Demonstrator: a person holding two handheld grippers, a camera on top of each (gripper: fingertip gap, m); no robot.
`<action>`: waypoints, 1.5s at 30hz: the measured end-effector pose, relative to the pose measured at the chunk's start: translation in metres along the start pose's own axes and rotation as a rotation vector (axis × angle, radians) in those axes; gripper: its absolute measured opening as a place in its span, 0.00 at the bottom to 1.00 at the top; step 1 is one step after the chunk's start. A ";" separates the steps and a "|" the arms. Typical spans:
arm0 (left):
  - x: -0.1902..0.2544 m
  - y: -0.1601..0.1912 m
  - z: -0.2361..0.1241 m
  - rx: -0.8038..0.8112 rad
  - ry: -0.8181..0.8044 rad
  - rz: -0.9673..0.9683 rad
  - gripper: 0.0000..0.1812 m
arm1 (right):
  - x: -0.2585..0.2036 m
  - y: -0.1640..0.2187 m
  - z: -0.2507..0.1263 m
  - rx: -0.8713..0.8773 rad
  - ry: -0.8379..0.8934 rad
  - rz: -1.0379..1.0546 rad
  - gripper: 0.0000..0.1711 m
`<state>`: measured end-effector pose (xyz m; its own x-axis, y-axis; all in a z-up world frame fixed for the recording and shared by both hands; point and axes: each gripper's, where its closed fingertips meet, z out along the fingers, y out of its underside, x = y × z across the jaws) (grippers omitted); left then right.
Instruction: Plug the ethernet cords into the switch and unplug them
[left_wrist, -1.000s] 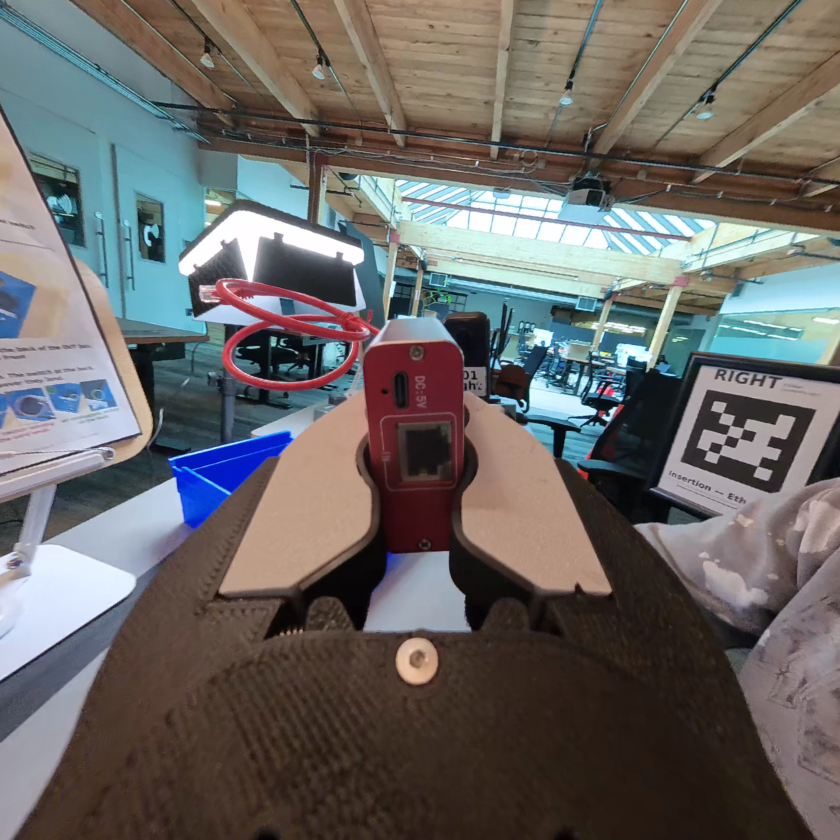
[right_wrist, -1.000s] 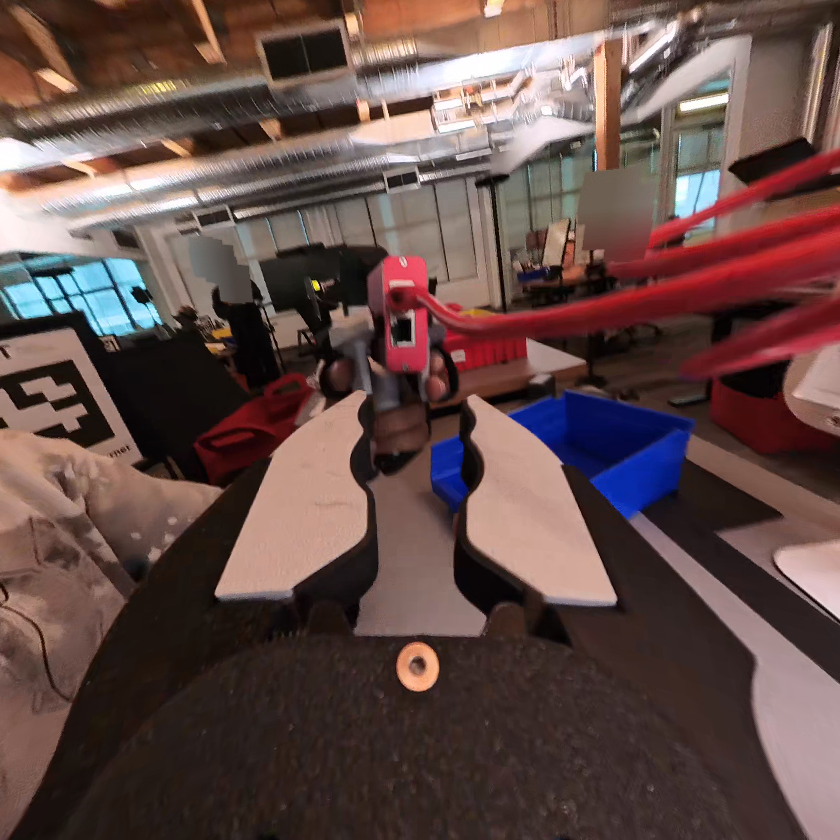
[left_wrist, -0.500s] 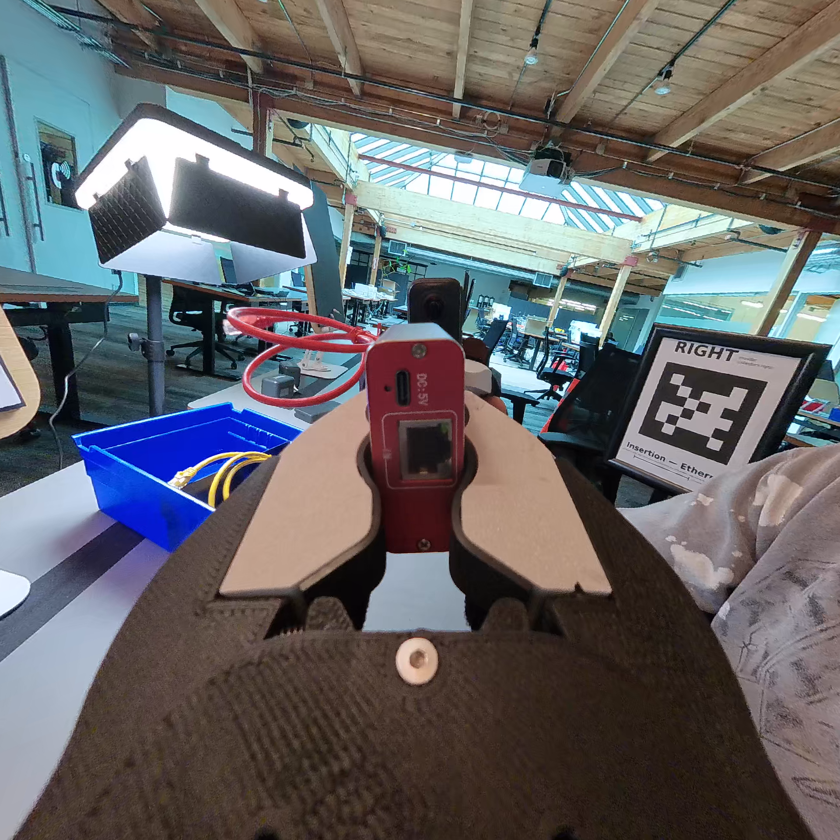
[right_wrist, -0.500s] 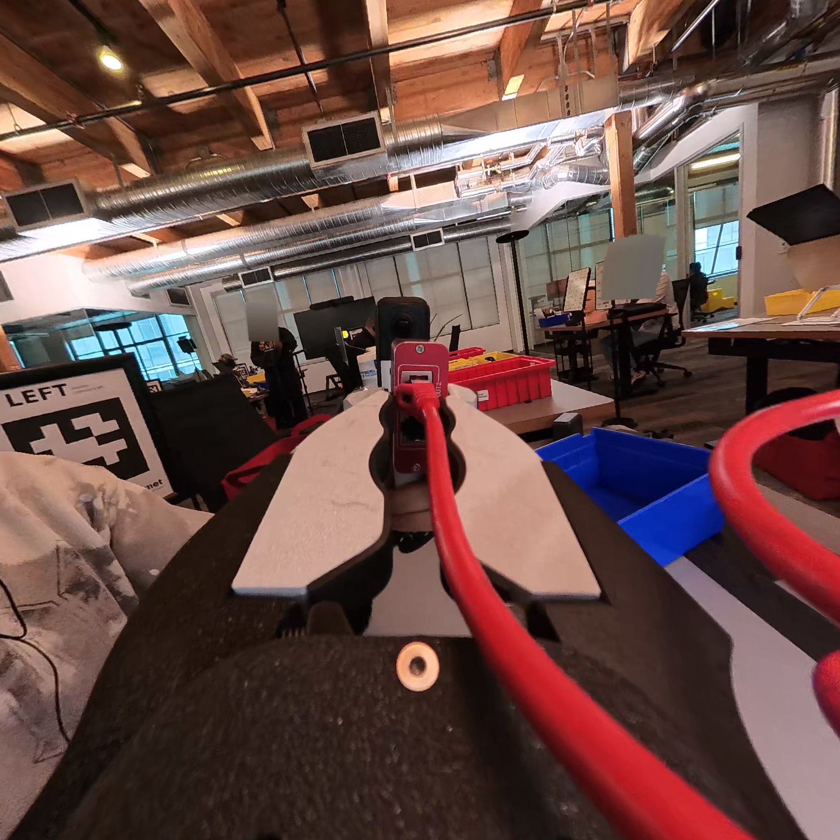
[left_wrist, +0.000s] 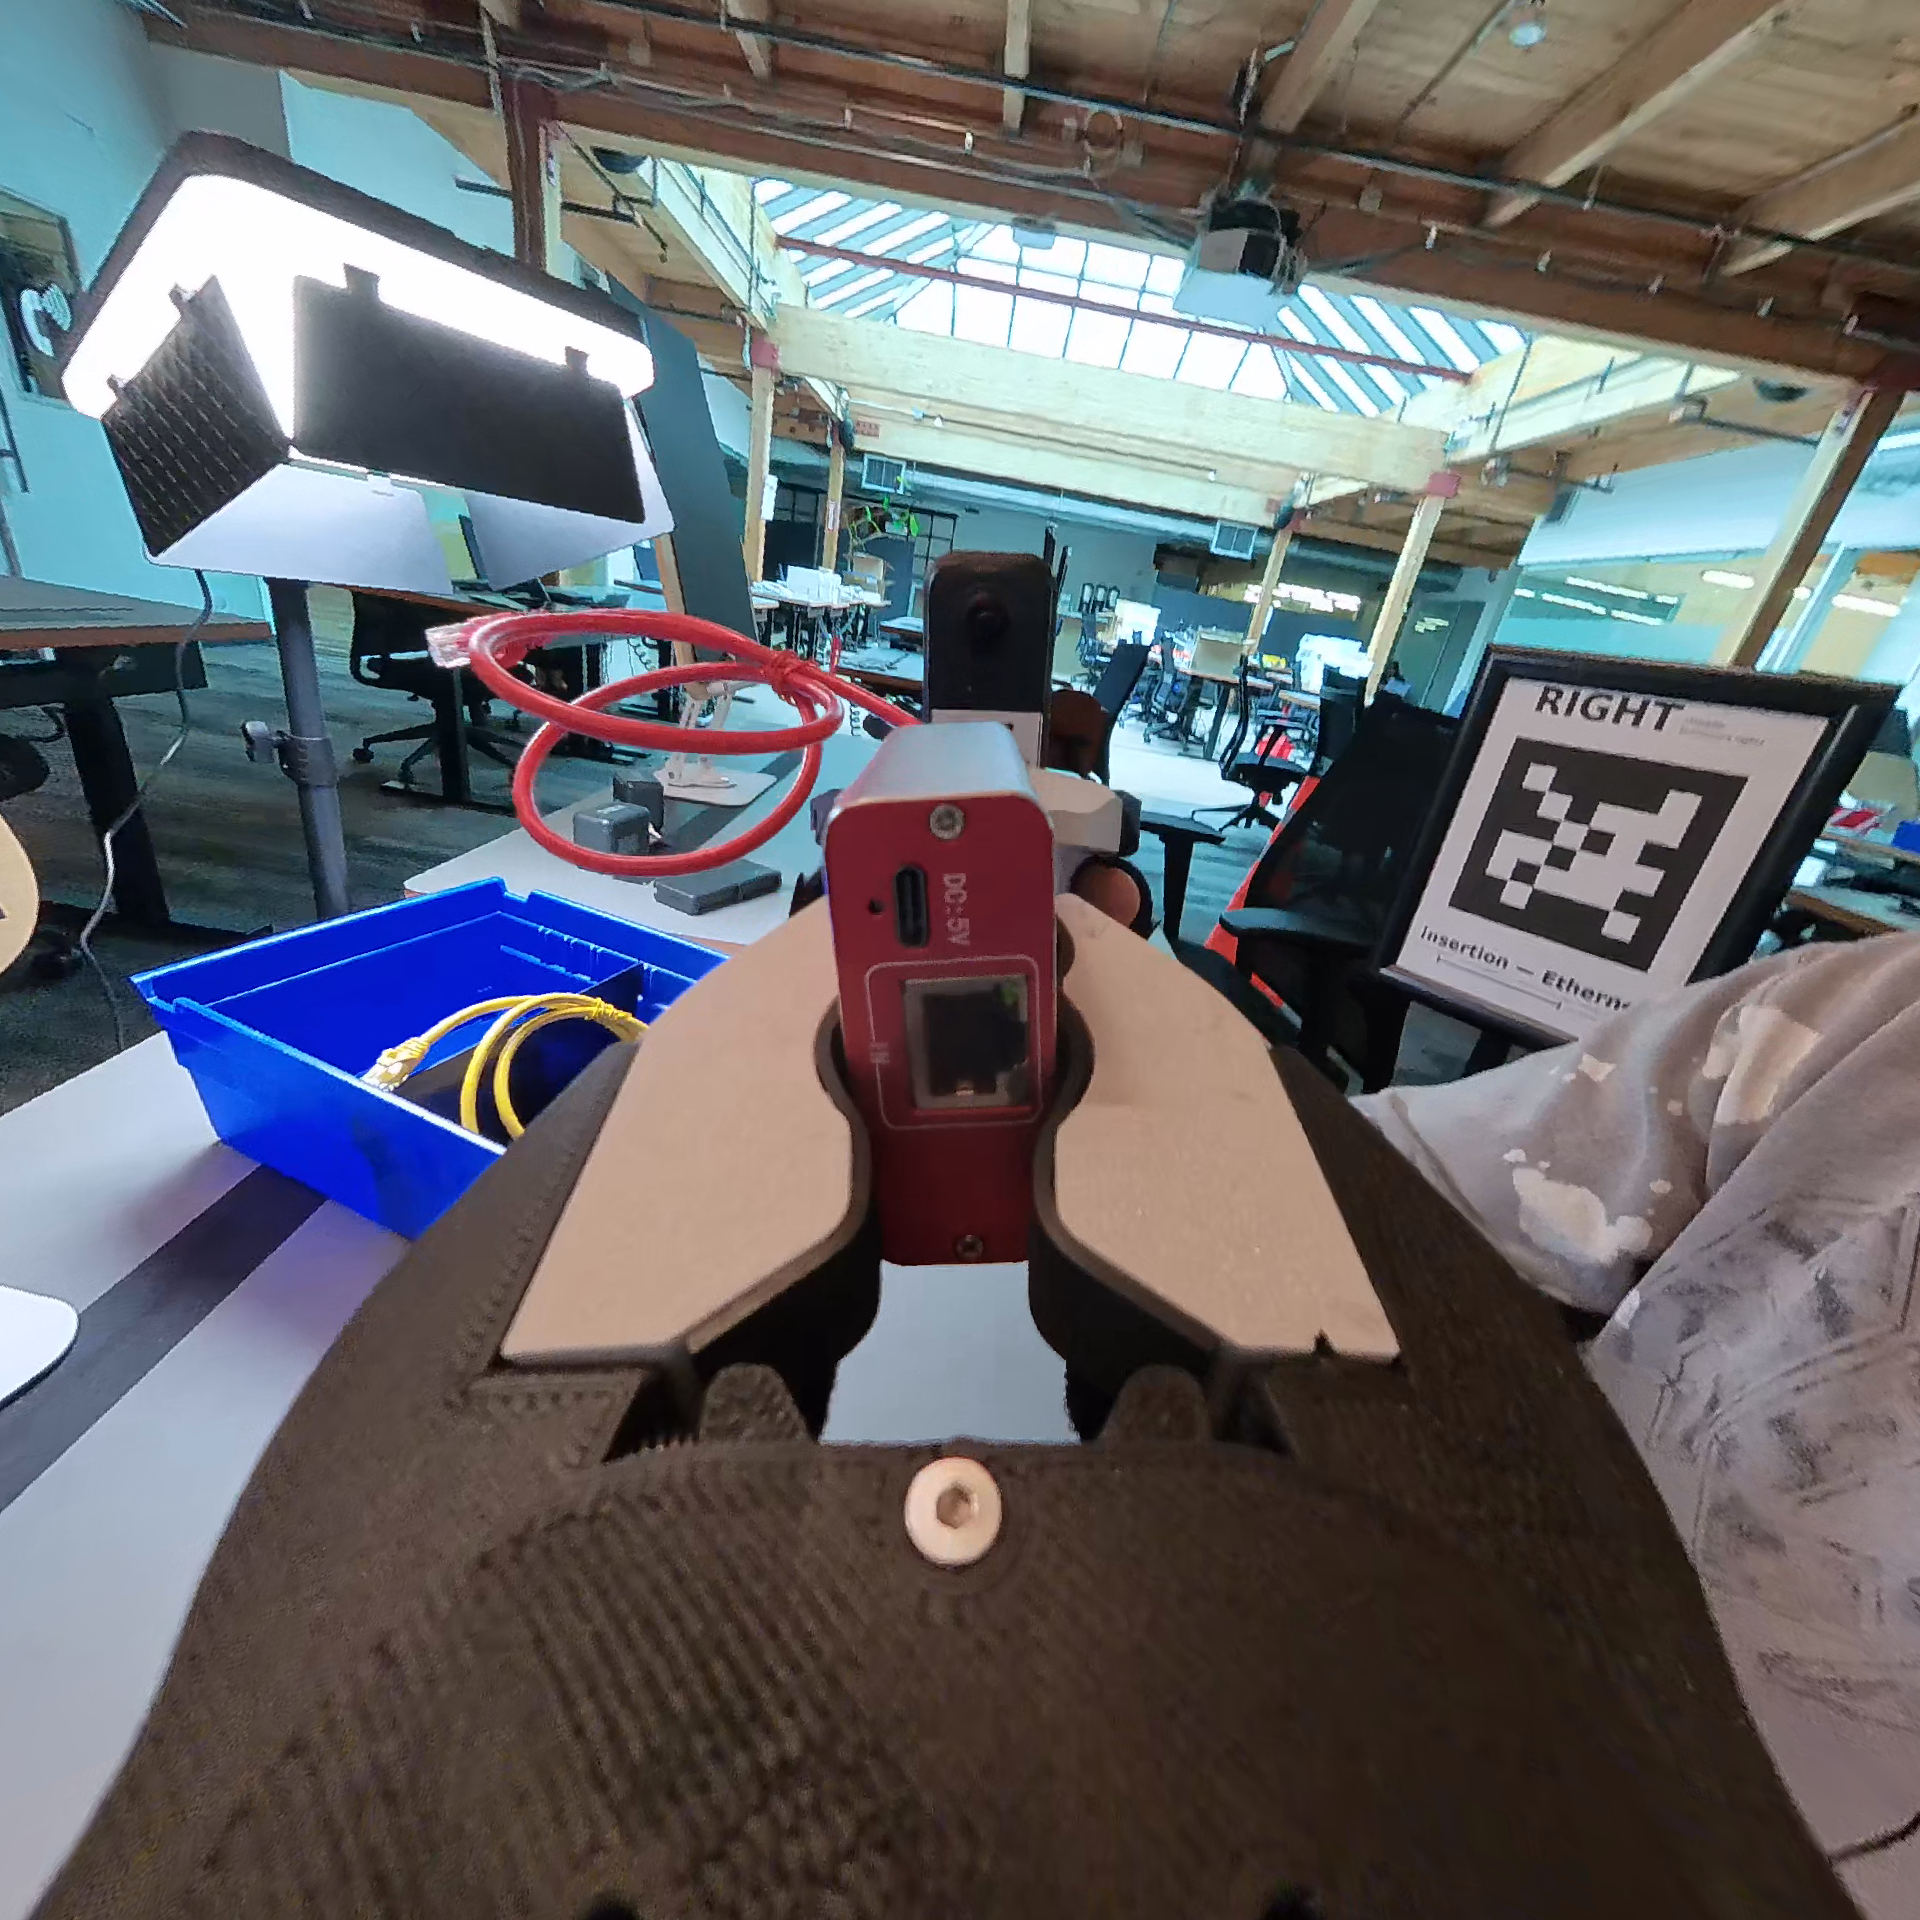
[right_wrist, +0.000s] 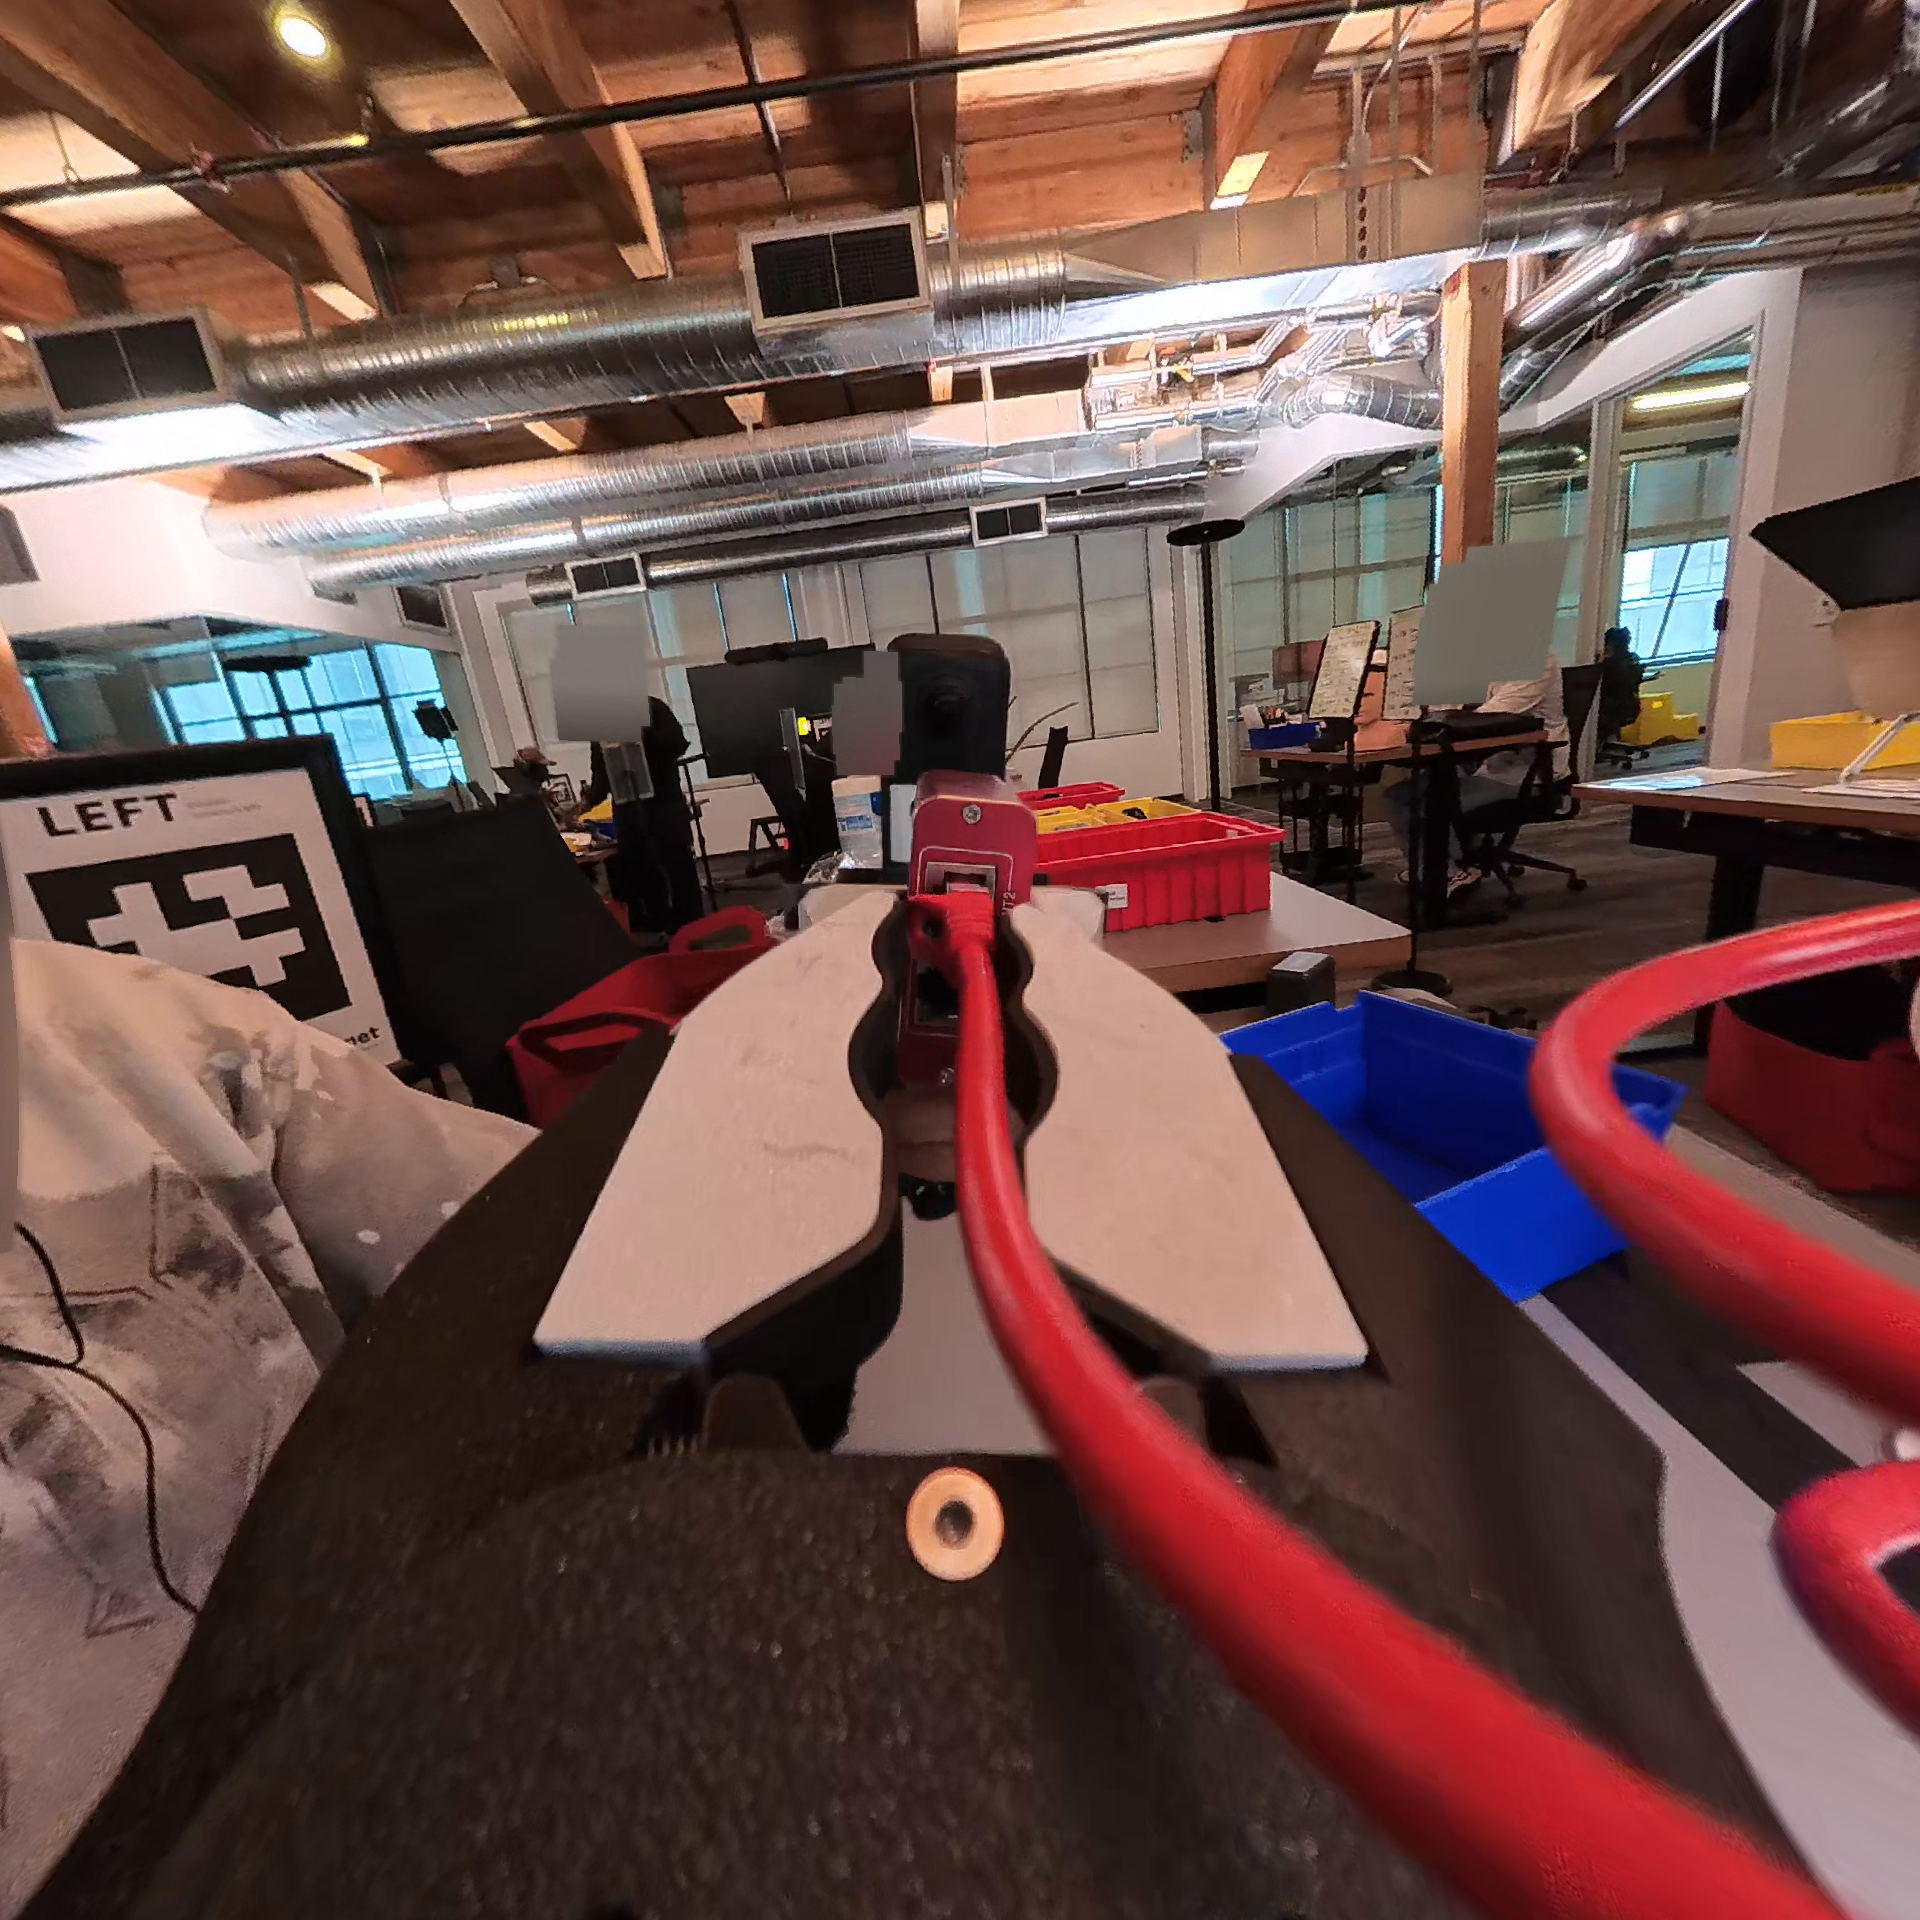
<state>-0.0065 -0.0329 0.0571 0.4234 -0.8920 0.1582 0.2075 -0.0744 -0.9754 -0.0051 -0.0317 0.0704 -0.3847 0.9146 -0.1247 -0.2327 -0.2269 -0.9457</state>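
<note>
My left gripper (left_wrist: 940, 935) is shut on a red metal switch (left_wrist: 951, 1039) and holds it upright above the table, with an empty port facing the camera. In the right wrist view my right gripper (right_wrist: 951, 914) is shut on the red ethernet cord (right_wrist: 1039, 1299) just behind its plug. The plug sits at a port on the switch's far end (right_wrist: 971, 831); I cannot tell how deep it sits. The cord's loops (left_wrist: 675, 738) hang behind the switch, with the free clear plug (left_wrist: 449, 646) at the upper left.
A blue bin (left_wrist: 312, 1039) holding a coiled yellow cord (left_wrist: 509, 1049) stands on the grey table (left_wrist: 104, 1195) to the left. A panel lamp (left_wrist: 353, 395) stands behind it. A framed marker sign (left_wrist: 1600, 842) and a person's grey sleeve (left_wrist: 1714, 1195) are on the right.
My right gripper closed in on the switch, shut on the red cord, and brought its plug to the port. The left view swung and the blue bin with the yellow cord came into sight.
</note>
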 end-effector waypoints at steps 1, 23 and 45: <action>0.001 0.000 -0.001 -0.004 0.008 0.008 0.17 | -0.002 0.001 0.001 -0.012 -0.012 -0.001 0.08; -0.002 -0.010 -0.003 -0.003 -0.163 0.151 0.17 | 0.006 0.008 0.003 -0.120 0.125 -0.128 0.09; -0.007 -0.077 -0.080 0.164 -0.307 0.245 0.17 | 0.035 -0.027 -0.051 -0.097 0.264 -0.167 0.07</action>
<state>-0.0958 -0.0562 0.1189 0.7157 -0.6983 -0.0130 0.1946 0.2173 -0.9565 0.0336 0.0236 0.0764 -0.1009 0.9945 -0.0266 -0.1825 -0.0448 -0.9822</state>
